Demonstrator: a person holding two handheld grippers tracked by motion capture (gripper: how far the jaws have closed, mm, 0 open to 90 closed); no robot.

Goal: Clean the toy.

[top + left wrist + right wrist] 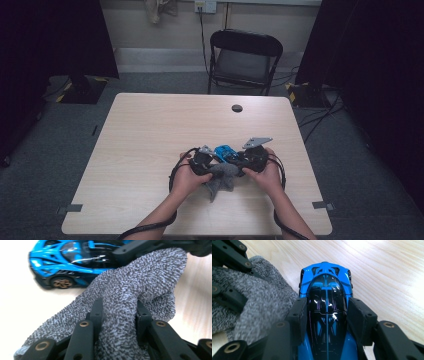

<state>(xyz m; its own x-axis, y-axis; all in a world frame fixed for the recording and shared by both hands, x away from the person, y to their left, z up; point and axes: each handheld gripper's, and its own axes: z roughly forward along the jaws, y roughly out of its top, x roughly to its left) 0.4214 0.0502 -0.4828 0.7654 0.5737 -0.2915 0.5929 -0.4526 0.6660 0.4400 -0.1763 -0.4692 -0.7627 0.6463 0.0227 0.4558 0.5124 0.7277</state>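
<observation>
We hold the blue toy car point(325, 315) at the near middle of the bench point(150, 130), the right gripper point(325, 320) with its jaws clamped across the car's flanks. The left gripper point(119, 315) pinches a fold of the grey knitted cloth point(130, 290), jaws nearly closed, just left of the car. We judge the car rigid, light and glossy, so likely slippery; grip the flanks. The cloth is soft and limp. A folding chair point(245, 60) stands beyond the bench, well apart.
</observation>
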